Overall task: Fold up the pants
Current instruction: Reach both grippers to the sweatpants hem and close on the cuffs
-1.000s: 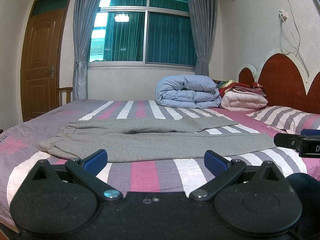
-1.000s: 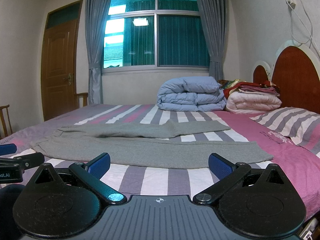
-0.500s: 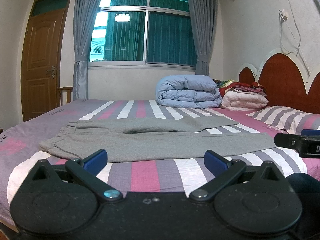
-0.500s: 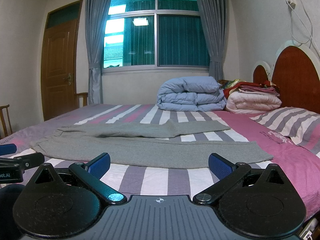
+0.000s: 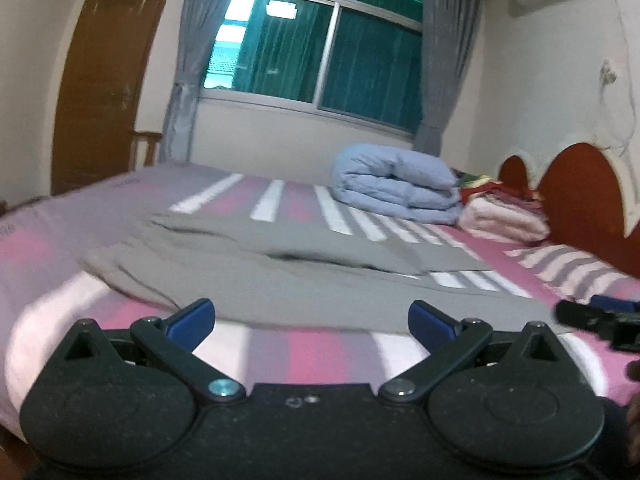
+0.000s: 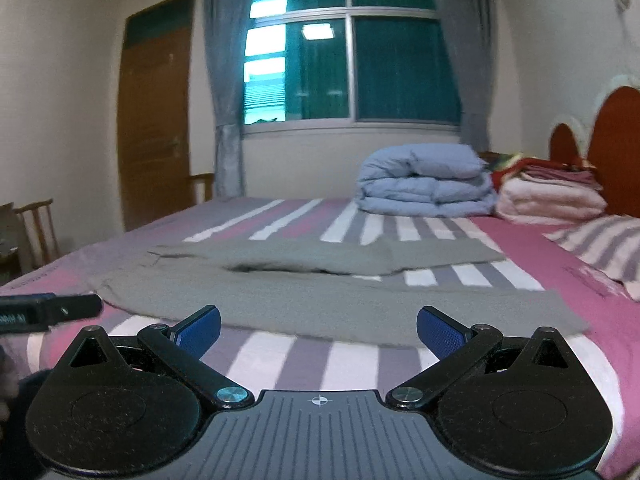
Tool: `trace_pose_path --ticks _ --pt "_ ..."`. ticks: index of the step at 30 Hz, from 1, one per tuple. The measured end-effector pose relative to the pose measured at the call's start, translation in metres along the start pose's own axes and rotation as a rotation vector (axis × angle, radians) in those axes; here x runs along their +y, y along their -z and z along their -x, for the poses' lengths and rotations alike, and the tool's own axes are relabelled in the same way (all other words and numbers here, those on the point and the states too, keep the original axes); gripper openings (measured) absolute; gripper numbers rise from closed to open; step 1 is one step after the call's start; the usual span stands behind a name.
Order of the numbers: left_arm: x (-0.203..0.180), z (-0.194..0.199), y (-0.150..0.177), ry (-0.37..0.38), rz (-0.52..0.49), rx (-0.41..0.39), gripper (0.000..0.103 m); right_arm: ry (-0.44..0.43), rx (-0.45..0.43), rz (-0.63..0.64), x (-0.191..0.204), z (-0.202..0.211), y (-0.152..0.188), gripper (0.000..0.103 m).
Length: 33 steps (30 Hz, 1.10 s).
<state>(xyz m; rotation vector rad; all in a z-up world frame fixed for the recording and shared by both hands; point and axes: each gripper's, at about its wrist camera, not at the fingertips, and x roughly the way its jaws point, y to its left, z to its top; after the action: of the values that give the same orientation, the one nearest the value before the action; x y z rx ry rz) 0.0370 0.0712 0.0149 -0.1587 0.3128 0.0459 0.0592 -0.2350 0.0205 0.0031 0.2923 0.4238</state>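
Grey pants (image 5: 304,280) spread flat on striped bed (image 5: 304,344), ahead of and slightly below both tools, long axis running left to right across each view. Waistband end bunched toward the left (image 5: 116,260); leg ends toward the right, near leg's cuff corner at (image 6: 568,320). Two legs splayed apart in a shallow V: near leg along the bed's front edge, far leg (image 6: 328,256) angled back toward folded blue quilt (image 6: 424,184) and headboard (image 6: 616,148). Left gripper (image 5: 311,320) wide open, nothing between blue pads (image 5: 191,319), aimed at the near leg's front hem, just short of the cloth. Right gripper (image 6: 319,326) likewise wide open and empty, also just short of the same hem, centred further toward the cuff end. Each tool's tip visible at the edge of the other's view, side by side along the hem. Left tool nearer the waistband, right tool nearer the cuffs, so each end falls to its own side. Likely next step, judged from the layout: pinching the near leg's edge at two points along its length and carrying it away, over the far leg. Hem thin and flat against the sheet; risk of catching the bedsheet with it. Some motion blur in both views.
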Motion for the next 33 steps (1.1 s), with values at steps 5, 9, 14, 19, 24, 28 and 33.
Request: trace_pose_path --ticks 5,9,14,19,24,28,33 --pt "0.052 -0.043 -0.046 -0.052 -0.088 0.055 0.088 -0.105 0.016 0.009 -0.010 -0.055 -0.039 0.103" --pt "0.107 -0.087 -0.080 -0.151 -0.121 0.084 0.097 -0.153 0.098 0.004 -0.018 -0.116 -0.067 0.103" --pt "0.169 -0.170 -0.115 -0.086 -0.163 0.182 0.091 -0.216 0.180 0.036 -0.022 -0.208 -0.091 0.103" --pt "0.218 -0.276 -0.128 -0.113 -0.212 0.287 0.072 -0.245 0.210 0.070 -0.027 -0.325 -0.119 0.103" --pt "0.256 -0.360 -0.127 -0.141 -0.102 0.353 0.066 -0.263 0.258 0.087 -0.030 -0.436 -0.125 0.080" --pt "0.278 -0.413 -0.120 -0.123 -0.153 0.443 0.063 -0.295 0.295 0.105 -0.023 -0.501 -0.117 0.071" --pt "0.298 -0.441 -0.113 -0.060 -0.131 0.497 0.065 -0.316 0.307 0.137 -0.024 -0.547 -0.107 0.071"
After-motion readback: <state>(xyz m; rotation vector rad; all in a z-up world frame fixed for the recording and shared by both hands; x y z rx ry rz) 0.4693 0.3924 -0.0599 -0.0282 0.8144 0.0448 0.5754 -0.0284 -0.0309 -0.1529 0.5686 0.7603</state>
